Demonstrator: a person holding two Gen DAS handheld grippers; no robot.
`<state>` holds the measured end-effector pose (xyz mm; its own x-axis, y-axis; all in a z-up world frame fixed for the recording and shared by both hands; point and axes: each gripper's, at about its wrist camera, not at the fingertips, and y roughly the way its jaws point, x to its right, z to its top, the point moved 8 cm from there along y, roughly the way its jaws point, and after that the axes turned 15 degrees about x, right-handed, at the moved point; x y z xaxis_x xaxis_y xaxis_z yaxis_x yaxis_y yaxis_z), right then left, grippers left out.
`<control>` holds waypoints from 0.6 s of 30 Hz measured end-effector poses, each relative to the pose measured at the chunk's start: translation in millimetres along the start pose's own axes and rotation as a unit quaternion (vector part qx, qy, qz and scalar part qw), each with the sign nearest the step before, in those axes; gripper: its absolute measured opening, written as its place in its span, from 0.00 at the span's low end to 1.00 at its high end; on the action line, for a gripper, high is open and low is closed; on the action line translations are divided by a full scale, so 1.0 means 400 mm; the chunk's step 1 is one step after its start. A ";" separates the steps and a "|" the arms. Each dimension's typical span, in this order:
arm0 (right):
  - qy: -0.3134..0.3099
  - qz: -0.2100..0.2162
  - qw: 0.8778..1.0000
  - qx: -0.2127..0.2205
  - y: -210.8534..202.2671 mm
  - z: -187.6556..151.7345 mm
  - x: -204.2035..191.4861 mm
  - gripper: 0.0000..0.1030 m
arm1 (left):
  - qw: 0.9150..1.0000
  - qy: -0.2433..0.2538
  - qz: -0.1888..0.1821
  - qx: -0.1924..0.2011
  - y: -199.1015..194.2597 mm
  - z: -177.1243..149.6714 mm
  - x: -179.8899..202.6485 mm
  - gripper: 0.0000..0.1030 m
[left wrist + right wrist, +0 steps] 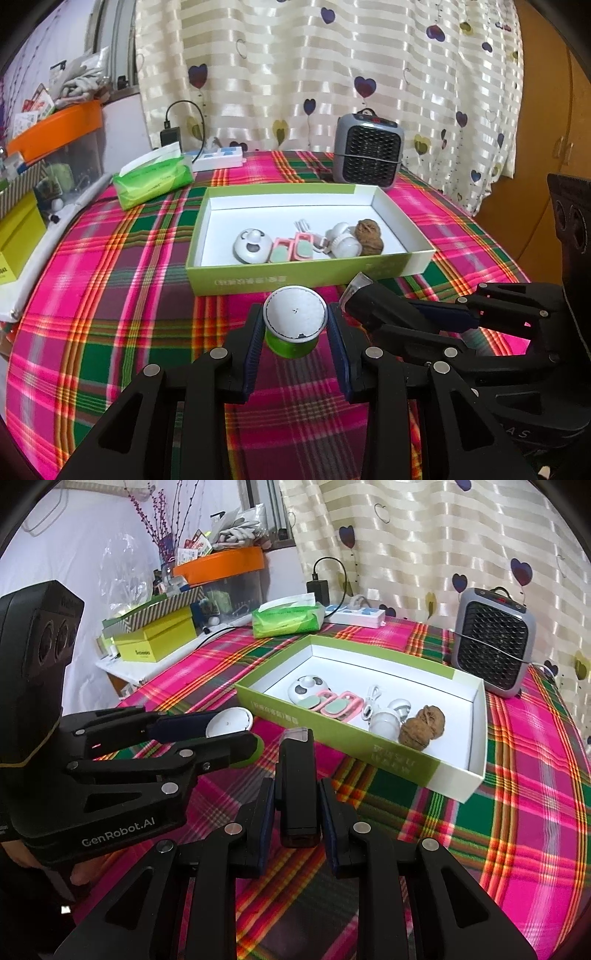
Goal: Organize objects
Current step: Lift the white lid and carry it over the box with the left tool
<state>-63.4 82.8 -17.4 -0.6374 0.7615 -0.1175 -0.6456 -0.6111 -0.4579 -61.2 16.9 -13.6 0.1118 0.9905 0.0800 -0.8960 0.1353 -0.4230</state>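
My left gripper (295, 325) is shut on a small green jar with a white round lid (294, 317), held over the plaid cloth just in front of the green box (295, 282); the jar also shows in the right wrist view (229, 722). My right gripper (297, 805) is shut on a black stick-shaped device with a clear tip (297, 782), beside the left gripper; its clear tip shows in the left wrist view (360, 282). The open green box (369, 753) holds a white round gadget (251, 246), pink clips (291, 251), a white cable item (341, 240) and a walnut (369, 236).
A grey fan heater (367, 153) stands behind the box. A green tissue pack (153, 181) and a white power strip (218, 157) lie at the back left. Boxes and an orange-lidded bin (55, 129) crowd the shelf on the left. A curtain hangs behind the table.
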 end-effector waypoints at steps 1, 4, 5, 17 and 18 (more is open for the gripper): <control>0.001 0.000 1.000 0.001 -0.004 0.000 0.000 0.24 | 1.000 0.000 -0.001 0.000 -0.002 0.000 0.004 0.30; 0.004 -0.002 1.000 0.004 -0.014 -0.002 0.004 0.24 | 1.000 0.001 -0.005 0.001 -0.008 -0.001 0.016 0.30; 0.005 -0.003 1.000 0.005 -0.017 -0.003 0.005 0.24 | 1.000 0.001 -0.006 0.001 -0.010 -0.001 0.021 0.30; 0.015 -0.015 1.000 0.019 -0.039 0.002 0.016 0.24 | 1.000 0.001 -0.015 0.001 -0.011 0.005 0.052 0.30; 0.015 -0.016 1.000 0.020 -0.040 0.003 0.017 0.24 | 1.000 0.001 -0.015 0.001 -0.011 0.006 0.052 0.30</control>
<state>-57.8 97.6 -9.9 -0.6039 0.7863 -0.1308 -0.6819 -0.5946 -0.4260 -56.1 37.0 -7.9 0.1399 0.9860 0.0903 -0.8932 0.1650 -0.4183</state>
